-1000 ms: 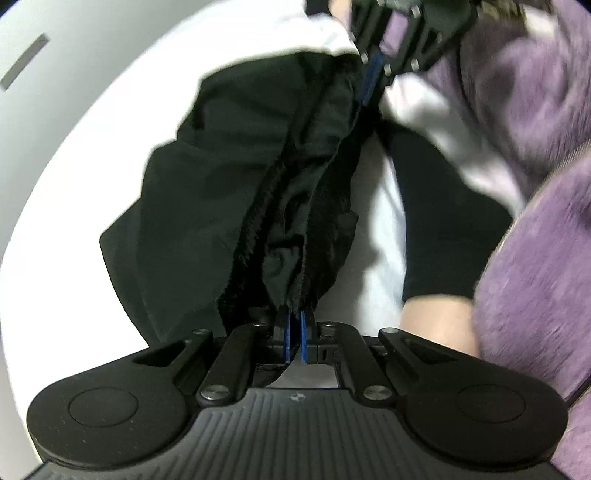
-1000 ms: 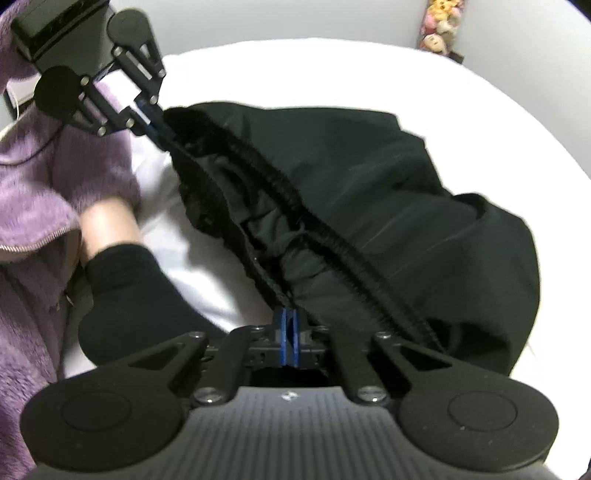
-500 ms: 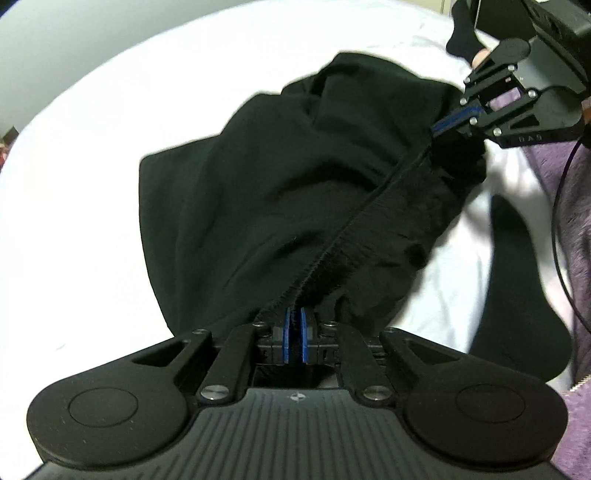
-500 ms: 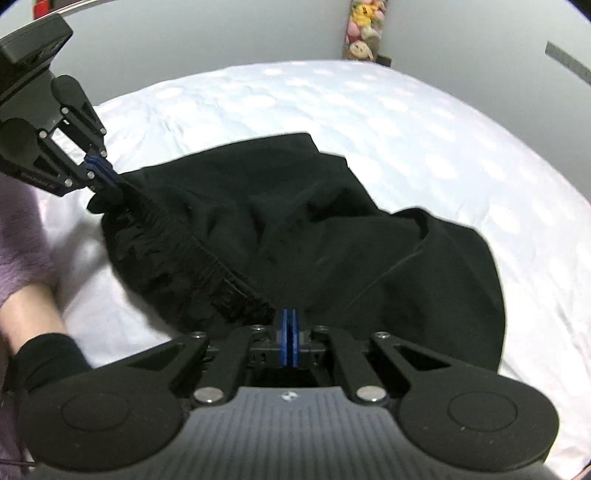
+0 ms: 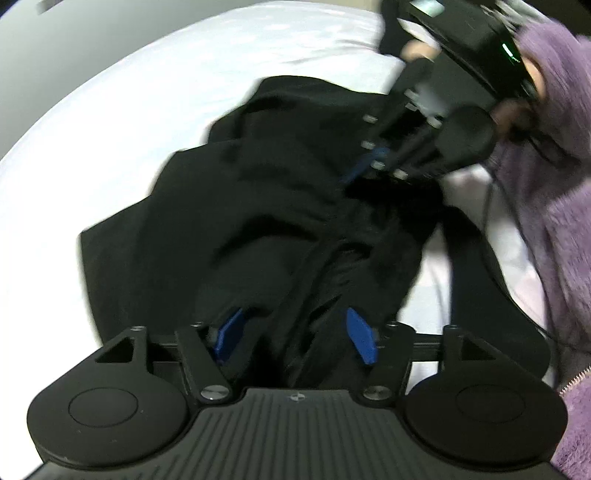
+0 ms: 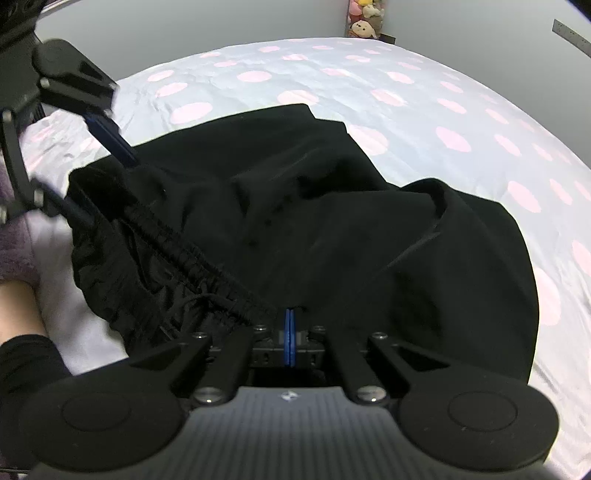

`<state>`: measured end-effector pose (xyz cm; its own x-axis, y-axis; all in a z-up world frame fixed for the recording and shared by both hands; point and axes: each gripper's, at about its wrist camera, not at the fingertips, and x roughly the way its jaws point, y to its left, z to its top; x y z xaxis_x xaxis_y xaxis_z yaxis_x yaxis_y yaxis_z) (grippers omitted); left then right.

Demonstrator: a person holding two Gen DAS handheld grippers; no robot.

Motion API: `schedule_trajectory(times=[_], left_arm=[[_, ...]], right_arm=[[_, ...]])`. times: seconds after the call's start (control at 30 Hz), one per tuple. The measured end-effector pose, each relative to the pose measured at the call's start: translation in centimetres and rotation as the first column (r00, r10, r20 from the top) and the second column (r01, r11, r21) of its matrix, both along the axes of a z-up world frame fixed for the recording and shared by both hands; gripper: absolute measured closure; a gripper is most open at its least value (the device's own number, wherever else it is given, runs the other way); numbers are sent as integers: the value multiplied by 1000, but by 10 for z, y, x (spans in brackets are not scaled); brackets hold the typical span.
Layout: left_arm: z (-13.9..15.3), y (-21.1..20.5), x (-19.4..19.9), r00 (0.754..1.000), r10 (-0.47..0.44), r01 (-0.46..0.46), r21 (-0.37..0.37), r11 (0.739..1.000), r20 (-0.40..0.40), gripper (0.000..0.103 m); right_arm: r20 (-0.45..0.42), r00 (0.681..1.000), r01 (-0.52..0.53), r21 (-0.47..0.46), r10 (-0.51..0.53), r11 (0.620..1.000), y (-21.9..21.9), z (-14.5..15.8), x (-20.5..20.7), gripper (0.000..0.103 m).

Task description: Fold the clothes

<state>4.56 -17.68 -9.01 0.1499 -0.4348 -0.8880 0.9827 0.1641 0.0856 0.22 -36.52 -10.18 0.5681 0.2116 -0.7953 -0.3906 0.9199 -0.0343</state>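
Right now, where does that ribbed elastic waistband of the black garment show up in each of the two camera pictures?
Left wrist view: the waistband runs up the centre, between the left gripper's open fingers.
Right wrist view: it slants from middle left down to the right gripper.
Shared landmark: the black garment on the bedsheet.

1 black garment (image 6: 332, 229), 2 grippers: left (image 5: 295, 336), right (image 6: 289, 341), 1 polka-dot bedsheet (image 6: 461, 122), 1 plush-toy pile (image 6: 364, 18).

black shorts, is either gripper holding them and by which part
The right gripper pinches the black shorts at the waistband; the left gripper has open jaws, holding nothing.
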Motion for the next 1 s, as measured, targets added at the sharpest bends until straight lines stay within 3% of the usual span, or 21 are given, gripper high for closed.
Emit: schedule_trajectory(times=[0.13, 0.2, 0.27, 0.33, 0.57, 0.6, 0.7, 0.87, 1.0], left_arm=[[-16, -17, 2, 997, -68, 67, 53, 996, 19, 41], [-23, -21, 13, 998, -49, 50, 61, 997, -27, 42], [-28, -24, 20, 997, -36, 40, 61, 997, -65, 42], [-30, -25, 19, 997, -44, 47, 53, 997, -68, 42], [-30, -30, 8, 993, -102, 105, 51, 993, -59, 42], [-31, -31, 9, 993, -99, 103, 54, 993, -62, 42], [-33, -32, 14, 992, -82, 88, 59, 994, -94, 42], [-25, -25, 1, 983, -146, 150, 25, 988, -111, 41], [-23, -24, -17, 978, -207, 208, 43, 977, -32, 39]], right_arm=[[-5, 999, -32, -1, 32, 999, -3, 10, -5, 97], [-11, 998, -60, 0, 60, 998, -6, 14, -6, 96], [-18, 996, -89, -1, 89, 996, -9, 15, -4, 88], [-15, 993, -114, 5, 115, 993, -10, 13, 0, 74], [-45, 966, -254, 28, 256, 967, 8, -3, 19, 73], [-55, 961, -270, 21, 271, 963, 11, -6, 21, 74], [-68, 954, -293, 15, 293, 956, 14, -4, 20, 96], [-80, 929, -358, 62, 362, 932, 15, 12, -8, 101], [-107, 906, -411, 14, 410, 911, 27, 8, -33, 102]])
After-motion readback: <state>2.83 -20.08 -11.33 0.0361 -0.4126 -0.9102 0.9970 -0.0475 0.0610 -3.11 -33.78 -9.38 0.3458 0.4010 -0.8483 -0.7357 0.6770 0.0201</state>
